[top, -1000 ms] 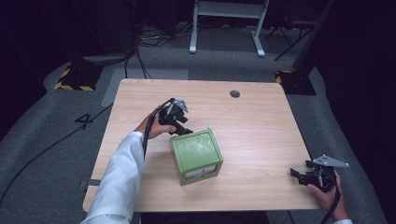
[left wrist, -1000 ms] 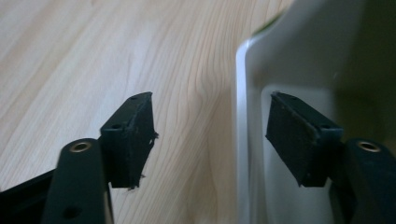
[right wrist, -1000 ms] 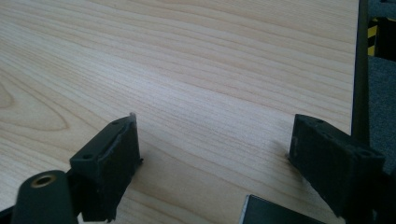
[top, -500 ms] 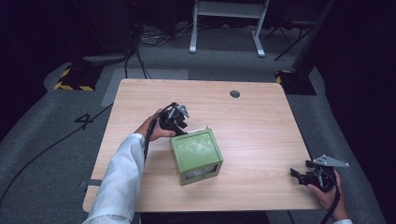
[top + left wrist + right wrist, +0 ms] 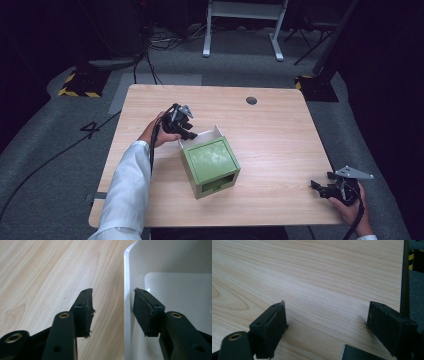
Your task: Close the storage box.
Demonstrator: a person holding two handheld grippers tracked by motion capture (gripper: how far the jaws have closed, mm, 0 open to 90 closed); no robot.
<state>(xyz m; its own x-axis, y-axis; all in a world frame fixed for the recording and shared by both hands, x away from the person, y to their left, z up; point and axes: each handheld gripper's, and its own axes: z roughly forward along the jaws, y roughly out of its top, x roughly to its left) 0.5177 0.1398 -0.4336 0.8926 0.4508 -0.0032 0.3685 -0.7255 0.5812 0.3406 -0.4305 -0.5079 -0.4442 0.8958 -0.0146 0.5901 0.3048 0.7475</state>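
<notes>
Table (image 5: 280, 150) is light wood w/ a small dark round cap (image 5: 251, 100) near the far edge. Roughly mid-table sits a green box (image 5: 210, 167), a cube w/ a slot-like opening on the side facing the person. A white tray (image 5: 207, 135) pokes out from behind its far side, touching or tucked against the box, can't tell which.

Left gripper (image 5: 186, 131) is at the tray's left end, held by the left hand (image 5: 155, 132), white sleeve (image 5: 125, 195) running down to the bottom edge. In the left gripper view its jaws are apart and straddle the tray's thin white wall (image 5: 127, 302): one pad over bare wood outside, the other inside the tray, right up against the wall. The outside pad isn't touching yet, so not clamped.

Right gripper (image 5: 320, 186) is way off by the near right corner, well apart from box & tray, right hand (image 5: 352, 207) under it, grey plate (image 5: 356, 173) on top. Right gripper view: jaws wide apart over bare wood, holding nothing, table edge just beside the right jaw.
</notes>
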